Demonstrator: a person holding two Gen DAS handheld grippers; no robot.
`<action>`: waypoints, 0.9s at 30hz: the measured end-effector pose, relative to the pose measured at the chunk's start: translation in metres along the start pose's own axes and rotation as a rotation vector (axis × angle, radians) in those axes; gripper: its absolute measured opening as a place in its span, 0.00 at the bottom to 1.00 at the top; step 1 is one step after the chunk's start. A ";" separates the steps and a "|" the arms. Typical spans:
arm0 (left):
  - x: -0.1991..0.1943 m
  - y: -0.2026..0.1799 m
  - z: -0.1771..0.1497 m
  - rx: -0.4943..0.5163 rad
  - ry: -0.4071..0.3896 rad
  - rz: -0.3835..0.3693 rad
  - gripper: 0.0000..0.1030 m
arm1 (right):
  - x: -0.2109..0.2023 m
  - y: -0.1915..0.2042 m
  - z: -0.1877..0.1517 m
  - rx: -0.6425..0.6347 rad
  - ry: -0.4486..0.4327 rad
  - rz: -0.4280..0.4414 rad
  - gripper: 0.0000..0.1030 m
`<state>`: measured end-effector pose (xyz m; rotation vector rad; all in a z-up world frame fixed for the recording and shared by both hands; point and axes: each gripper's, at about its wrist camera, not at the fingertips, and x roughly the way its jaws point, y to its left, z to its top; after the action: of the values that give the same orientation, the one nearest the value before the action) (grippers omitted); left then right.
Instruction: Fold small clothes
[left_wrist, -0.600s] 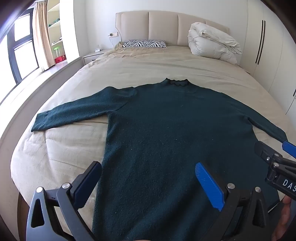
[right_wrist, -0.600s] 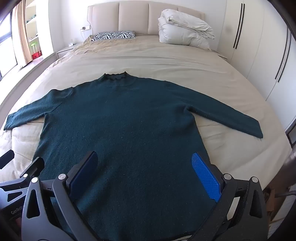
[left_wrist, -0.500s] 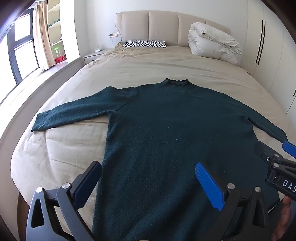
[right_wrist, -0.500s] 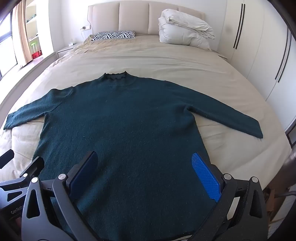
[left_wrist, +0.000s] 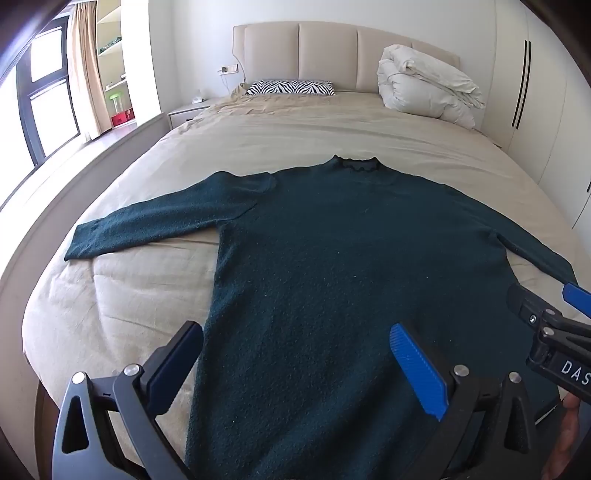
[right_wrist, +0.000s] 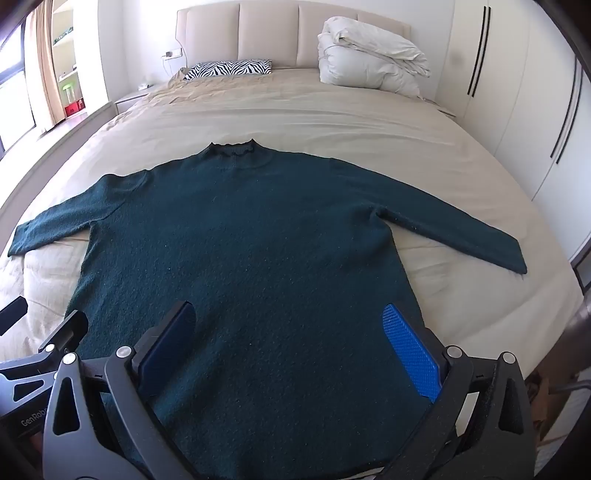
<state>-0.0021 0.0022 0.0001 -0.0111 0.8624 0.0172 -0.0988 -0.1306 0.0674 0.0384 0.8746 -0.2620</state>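
Note:
A dark green long-sleeved sweater lies flat on the beige bed, collar toward the headboard, both sleeves spread out sideways. It also shows in the right wrist view. My left gripper is open and empty, above the sweater's lower left part near the hem. My right gripper is open and empty, above the lower right part near the hem. The right gripper shows at the right edge of the left wrist view; the left gripper shows at the left edge of the right wrist view.
A zebra-striped pillow and a folded white duvet lie at the padded headboard. A nightstand and window stand left, white wardrobes right. The bed's foot edge is close below the grippers.

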 end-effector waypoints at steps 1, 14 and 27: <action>0.000 0.000 0.000 0.000 0.001 -0.001 1.00 | 0.005 0.003 0.002 -0.002 0.003 -0.002 1.00; 0.003 0.001 -0.004 -0.001 0.005 -0.001 1.00 | 0.007 0.004 0.001 -0.003 0.006 -0.001 1.00; 0.004 0.001 -0.005 0.000 0.007 0.000 1.00 | 0.008 0.004 0.000 -0.001 0.009 0.002 1.00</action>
<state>-0.0033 0.0033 -0.0058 -0.0112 0.8695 0.0169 -0.0929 -0.1283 0.0609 0.0389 0.8833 -0.2599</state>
